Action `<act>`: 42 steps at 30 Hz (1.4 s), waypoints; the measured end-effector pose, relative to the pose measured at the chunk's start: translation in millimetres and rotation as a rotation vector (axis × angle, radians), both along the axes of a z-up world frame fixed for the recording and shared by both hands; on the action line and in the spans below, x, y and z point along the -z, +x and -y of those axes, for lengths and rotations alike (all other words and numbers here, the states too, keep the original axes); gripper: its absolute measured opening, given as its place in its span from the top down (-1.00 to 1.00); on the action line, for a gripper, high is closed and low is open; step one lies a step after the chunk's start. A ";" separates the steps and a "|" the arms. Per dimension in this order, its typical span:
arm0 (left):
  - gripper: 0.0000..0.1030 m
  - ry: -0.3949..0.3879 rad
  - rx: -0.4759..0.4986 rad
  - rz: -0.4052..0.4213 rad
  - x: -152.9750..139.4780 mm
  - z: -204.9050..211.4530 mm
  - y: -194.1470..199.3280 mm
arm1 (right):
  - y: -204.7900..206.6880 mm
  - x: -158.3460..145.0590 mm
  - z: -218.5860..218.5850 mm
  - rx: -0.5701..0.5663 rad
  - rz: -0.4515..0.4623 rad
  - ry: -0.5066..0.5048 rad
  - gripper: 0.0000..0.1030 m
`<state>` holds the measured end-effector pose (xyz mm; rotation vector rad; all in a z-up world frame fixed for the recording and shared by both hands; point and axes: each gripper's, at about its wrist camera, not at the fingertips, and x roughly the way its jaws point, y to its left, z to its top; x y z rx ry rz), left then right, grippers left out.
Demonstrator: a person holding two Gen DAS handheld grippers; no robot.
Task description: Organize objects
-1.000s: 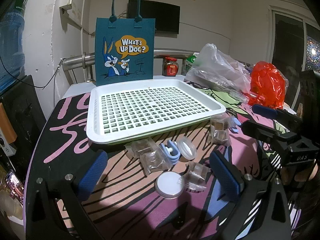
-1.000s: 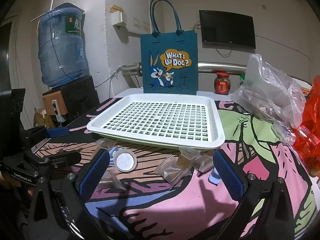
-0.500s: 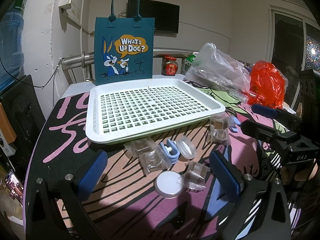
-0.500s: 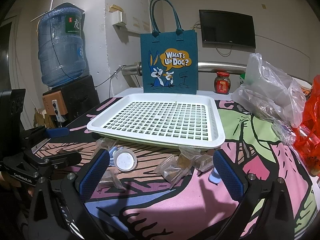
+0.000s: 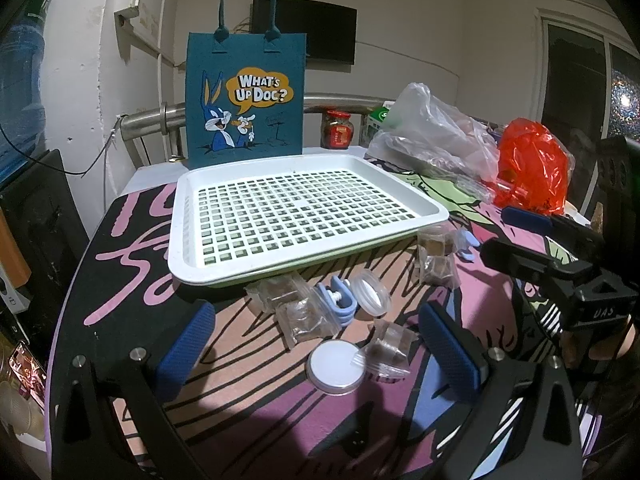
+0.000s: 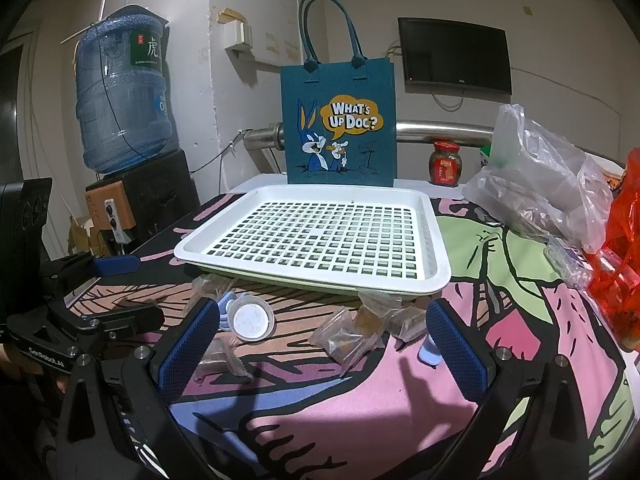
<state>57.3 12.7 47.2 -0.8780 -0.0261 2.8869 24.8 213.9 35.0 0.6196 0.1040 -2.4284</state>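
Behind the table (image 6: 520, 360) with its cartoon-print cloth, a blue water jug (image 6: 122, 92) carries a green label with the character "虎". At the table's far edge stands a teal felt tote (image 5: 246, 96) reading "WHAT'S UP DOC?". Before it lies a white slotted tray (image 5: 296, 224), empty. Just beside its near edge lie clear packets (image 6: 348, 338), a blue clip (image 5: 340, 304) and a round white lid (image 5: 336, 366). Both the left gripper (image 5: 320, 344) and right gripper (image 6: 324, 344), the latter marked "UAS", stand spread wide, grasping nothing.
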 end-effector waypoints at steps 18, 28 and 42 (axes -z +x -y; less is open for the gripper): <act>-1.00 -0.021 0.036 0.060 6.8 -6.7 -2.4 | -6.7 9.3 -7.7 0.026 0.108 0.024 -1.00; -0.71 -0.022 0.019 0.148 18.0 -3.1 -11.6 | -6.5 16.4 -7.1 -0.022 0.172 0.046 -0.96; -0.47 -0.024 0.047 0.243 31.1 -6.9 -20.9 | -25.4 30.7 6.2 -0.065 0.297 0.084 -0.52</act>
